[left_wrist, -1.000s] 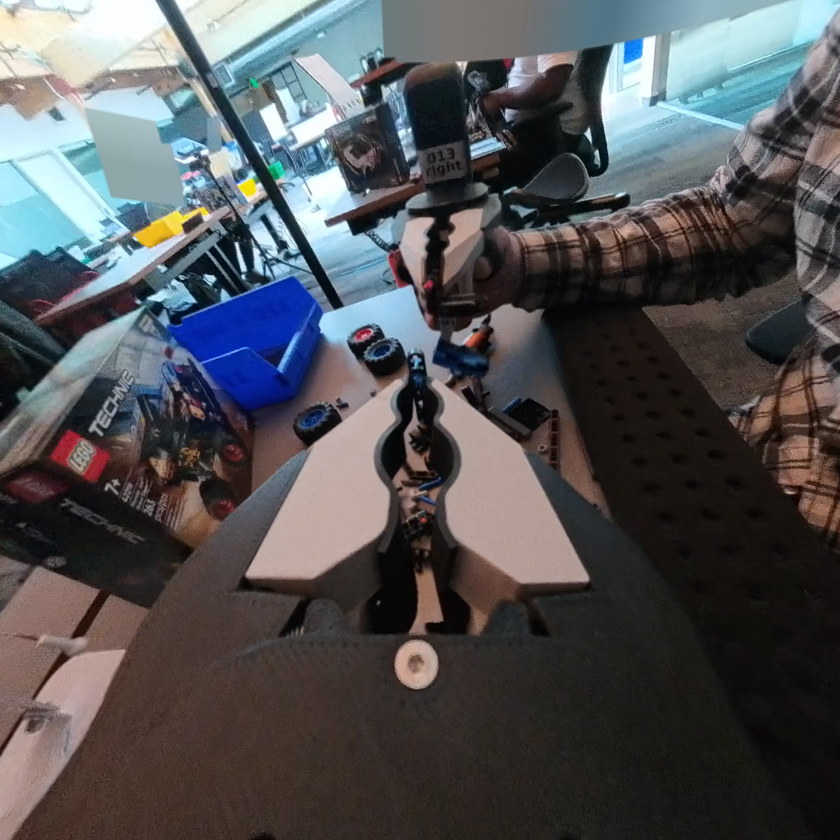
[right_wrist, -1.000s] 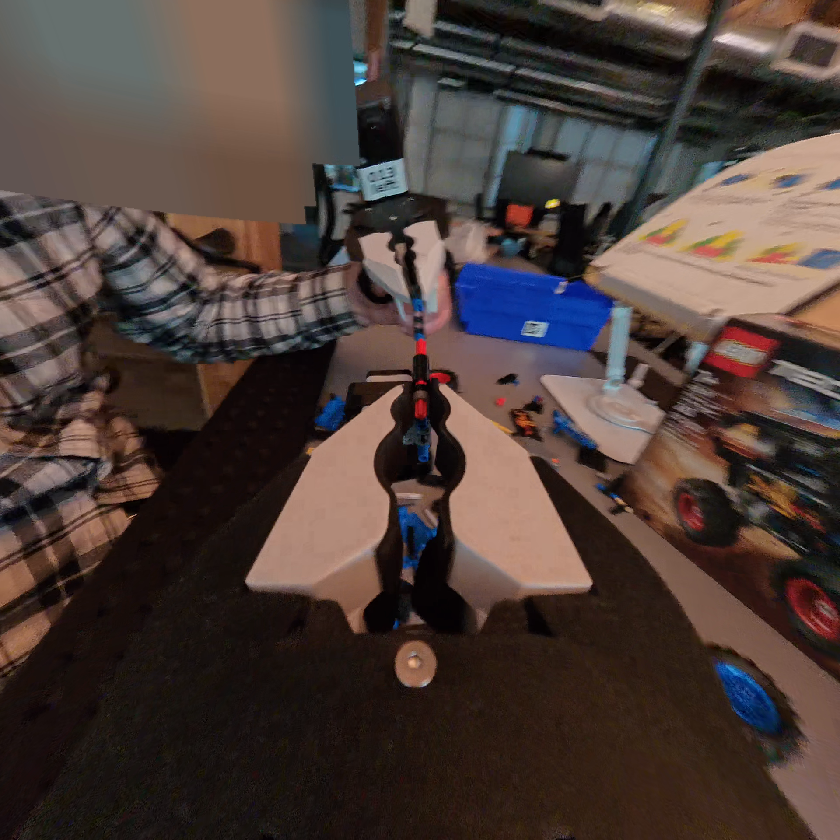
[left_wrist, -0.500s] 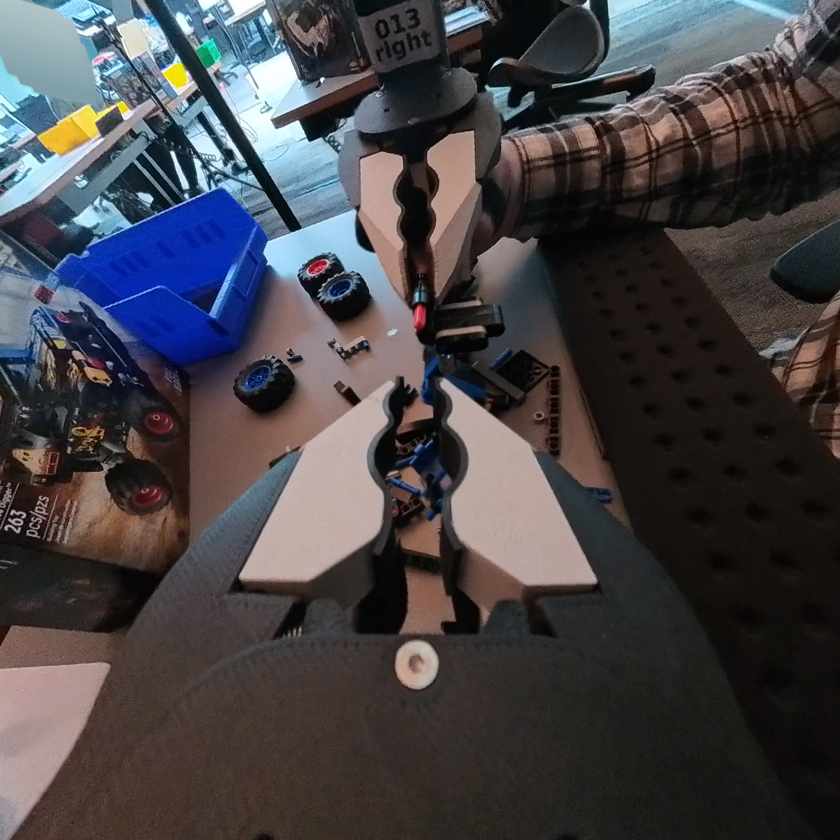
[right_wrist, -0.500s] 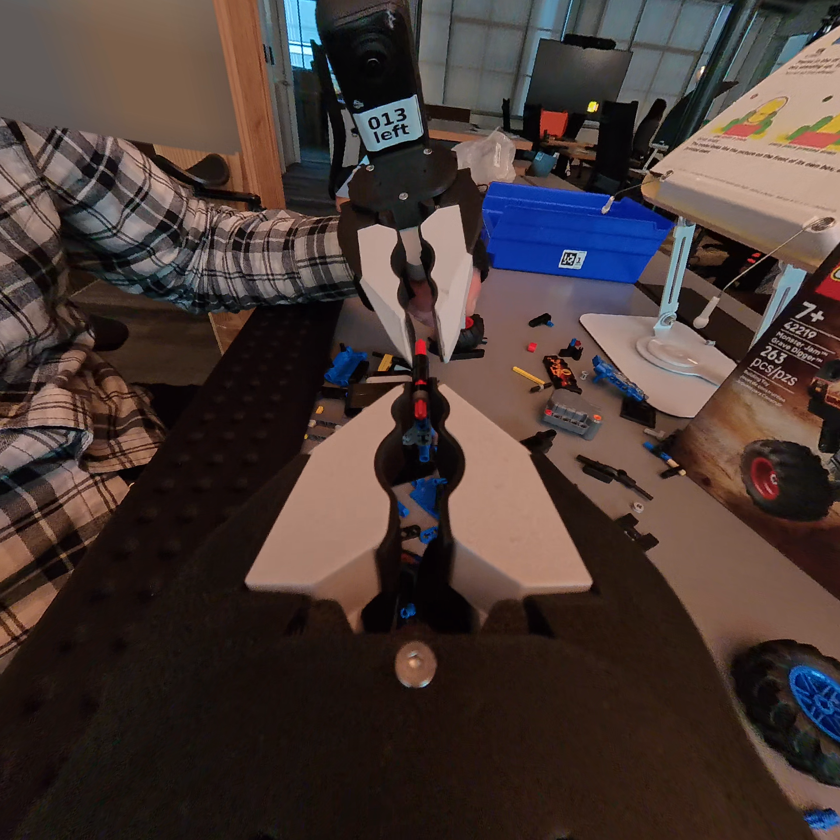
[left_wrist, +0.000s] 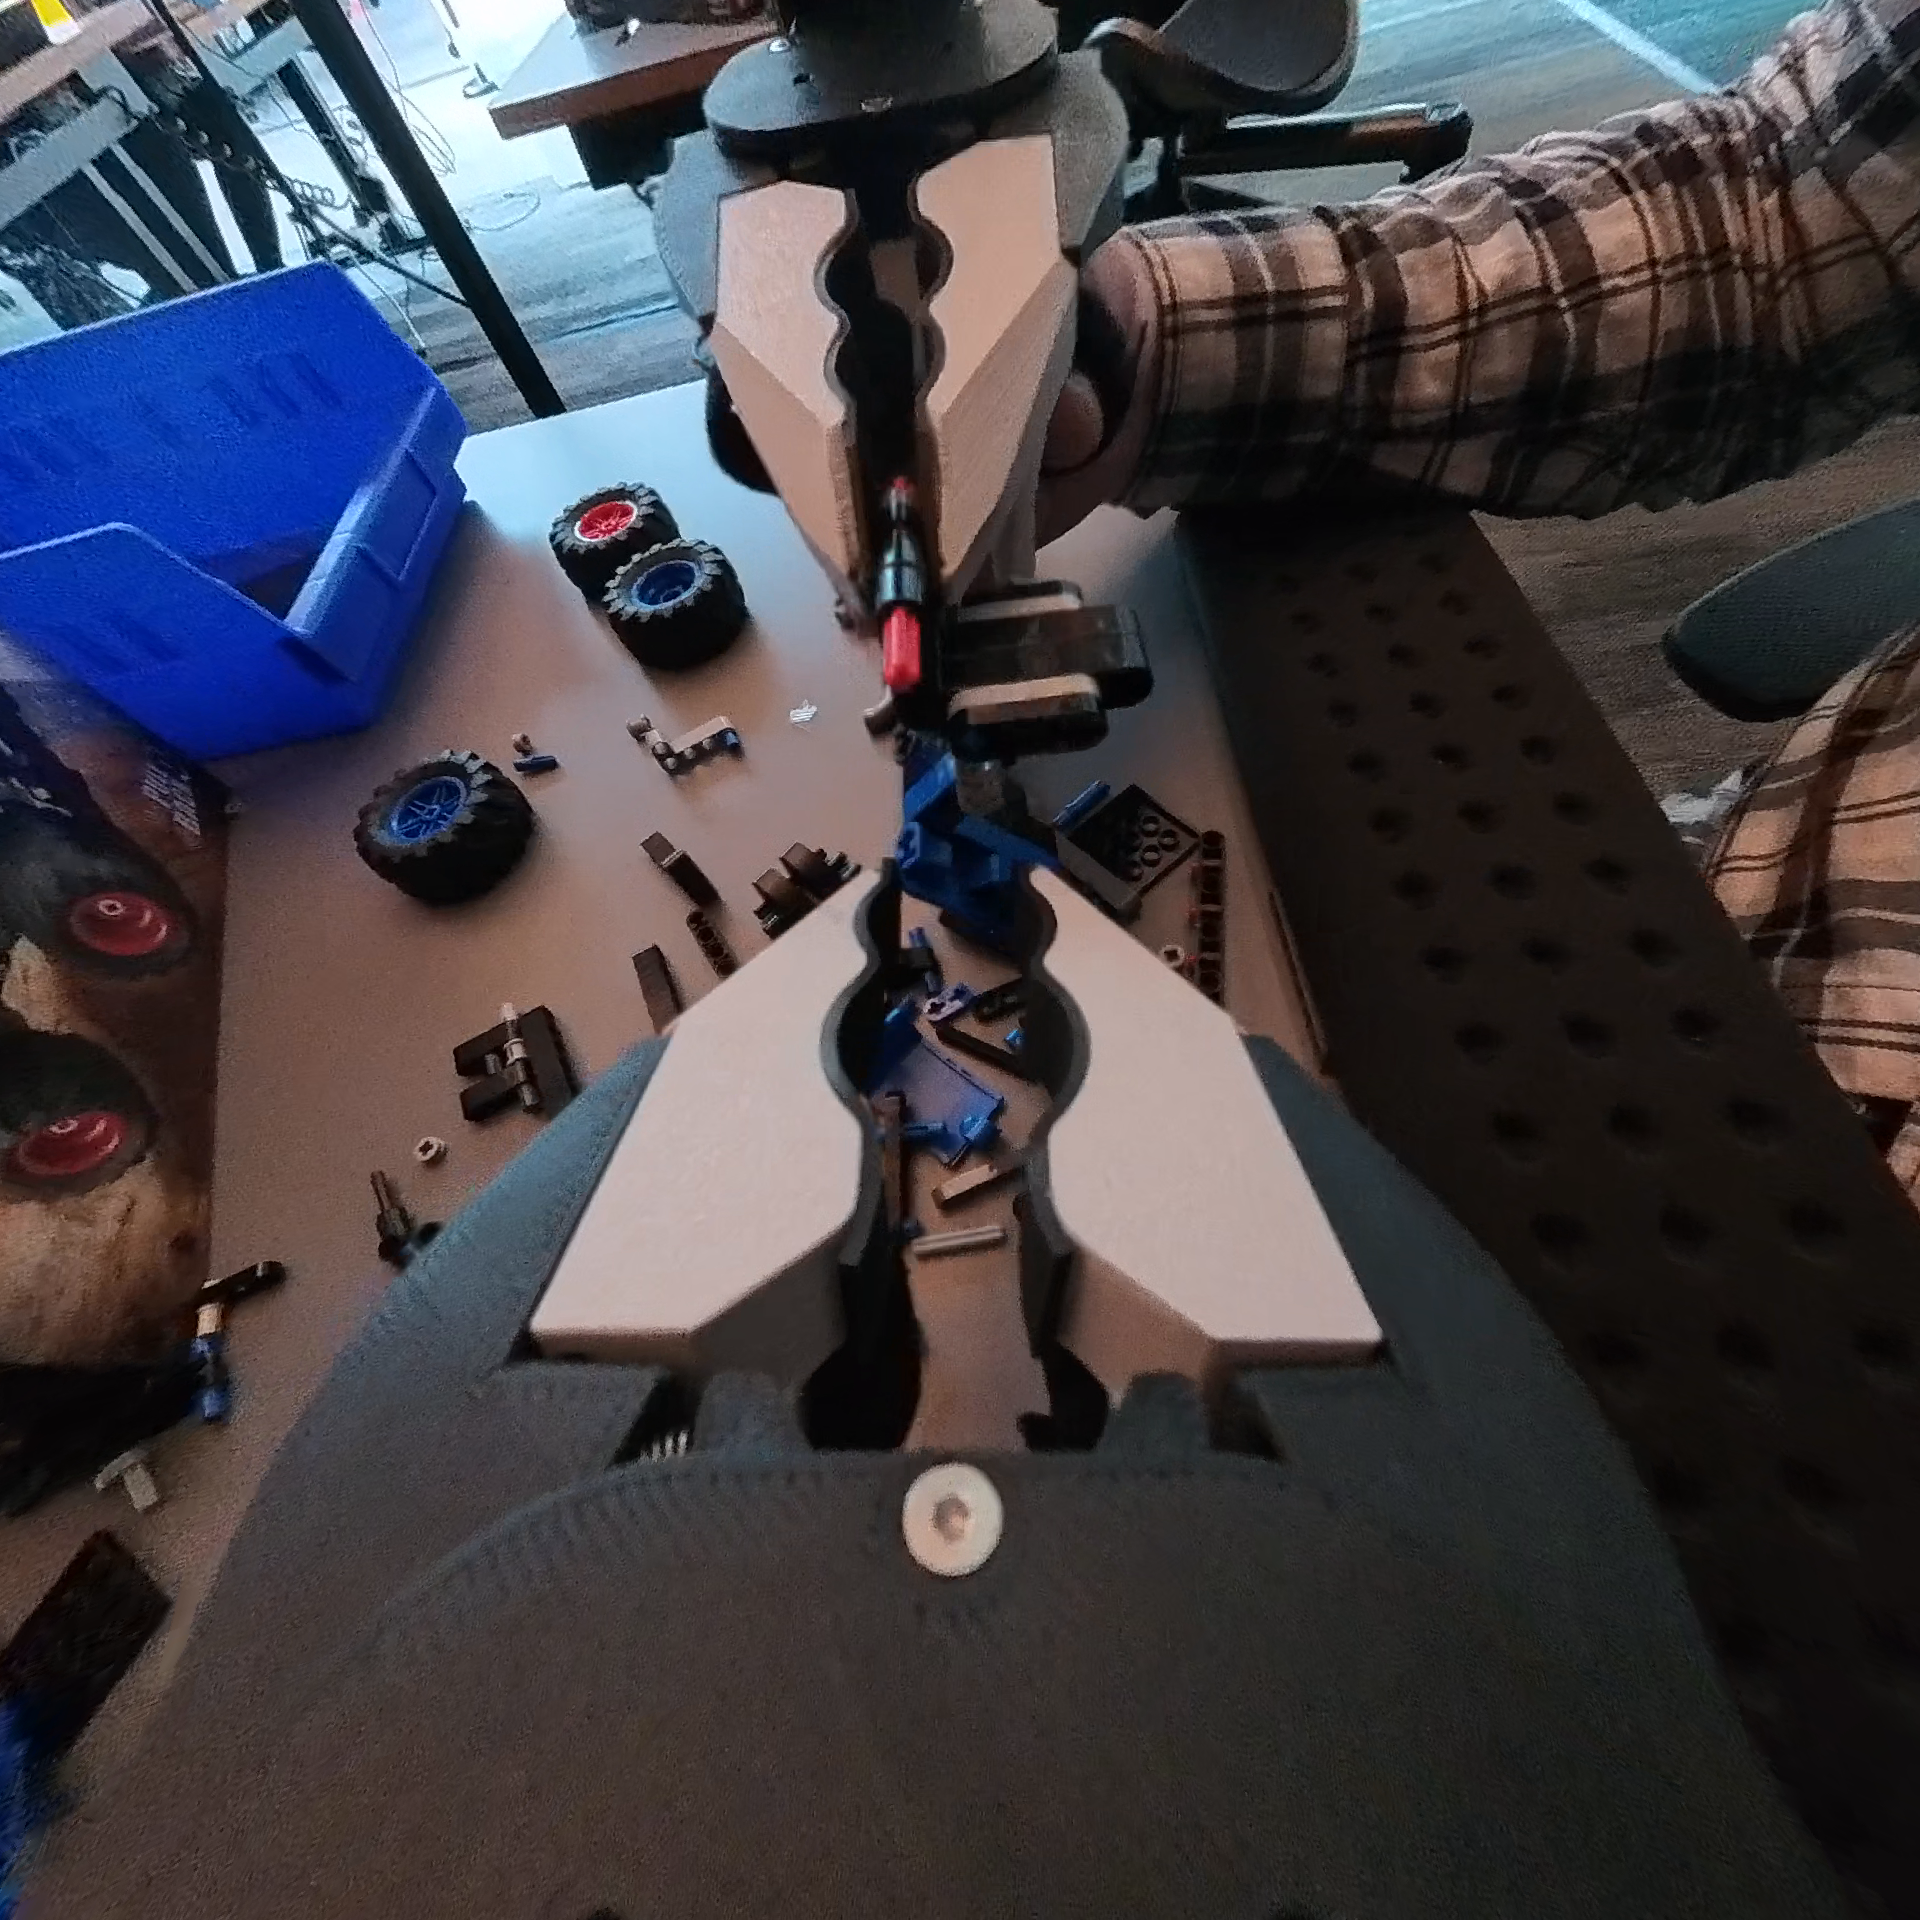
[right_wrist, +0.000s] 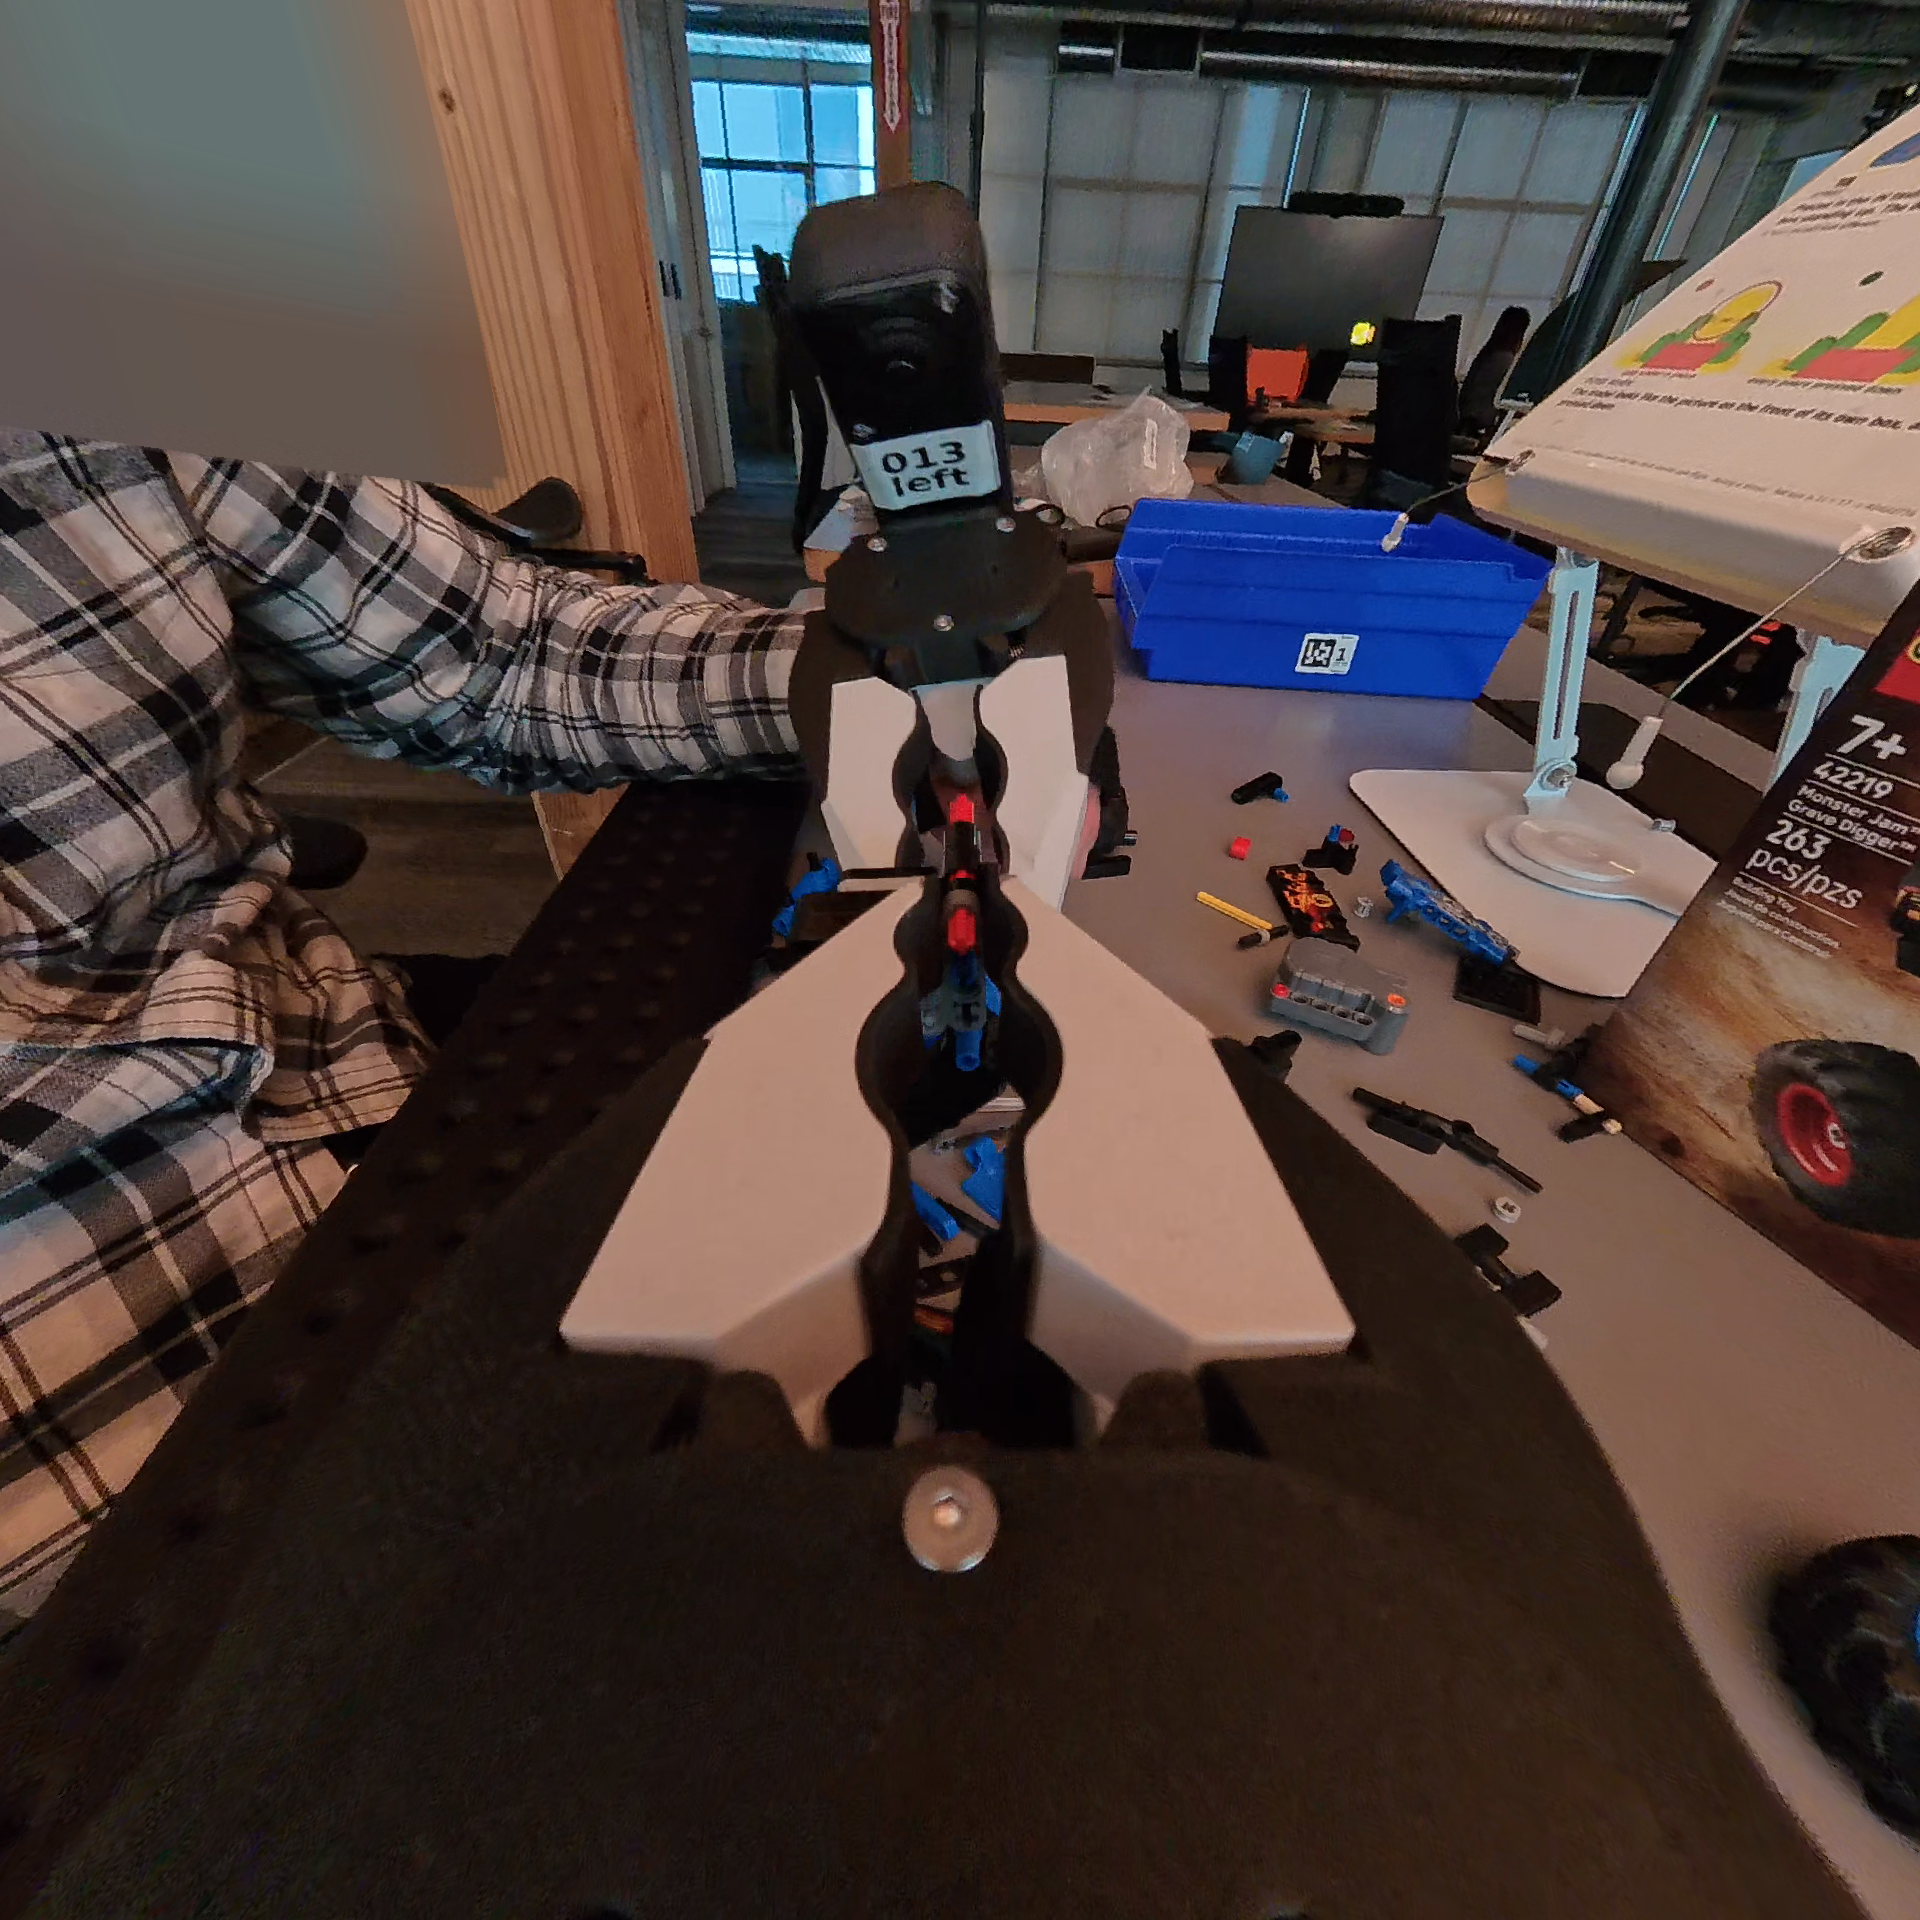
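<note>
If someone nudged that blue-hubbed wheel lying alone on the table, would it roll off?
Probably not far: the blue-hubbed wheel seems to lie on its side, hub up. Its knobby black tyre looks grippy, so it would likely drag on the table. It looks small and plastic, probably light.

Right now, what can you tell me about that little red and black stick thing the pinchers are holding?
The stick piece is a thin toy-brick rod, black in the middle with red ends, probably plastic. The right gripper pinches it, jaws closed, one red end poking out. It hangs above the grey table, pointing at the left gripper.
</note>
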